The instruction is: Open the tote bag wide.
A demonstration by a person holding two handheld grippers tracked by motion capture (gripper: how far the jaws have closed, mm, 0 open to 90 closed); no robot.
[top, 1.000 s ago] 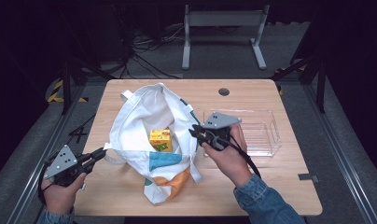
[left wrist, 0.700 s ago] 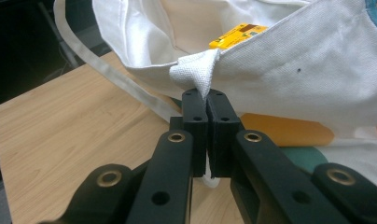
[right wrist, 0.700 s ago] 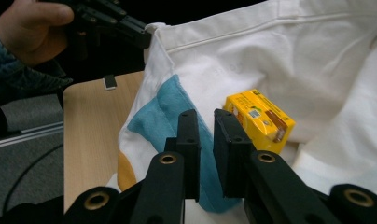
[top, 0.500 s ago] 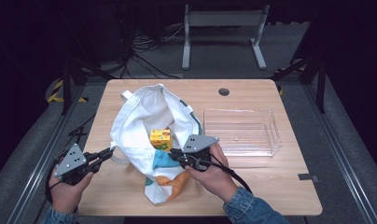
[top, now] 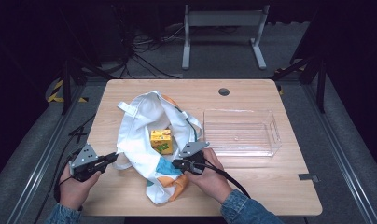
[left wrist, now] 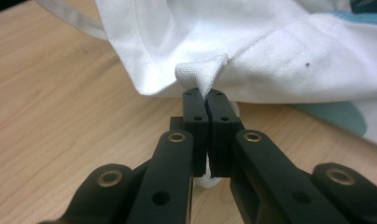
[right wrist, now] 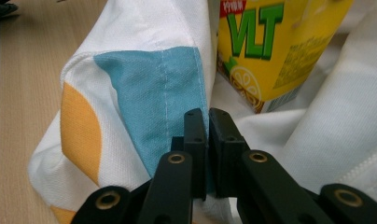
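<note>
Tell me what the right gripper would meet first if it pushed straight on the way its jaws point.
The right gripper is already shut on the tote bag's blue patch, so cloth comes first. Just beyond, slightly right of the line, stands the yellow lemon tea carton, probably the first solid thing, though depth is hard to judge.
</note>
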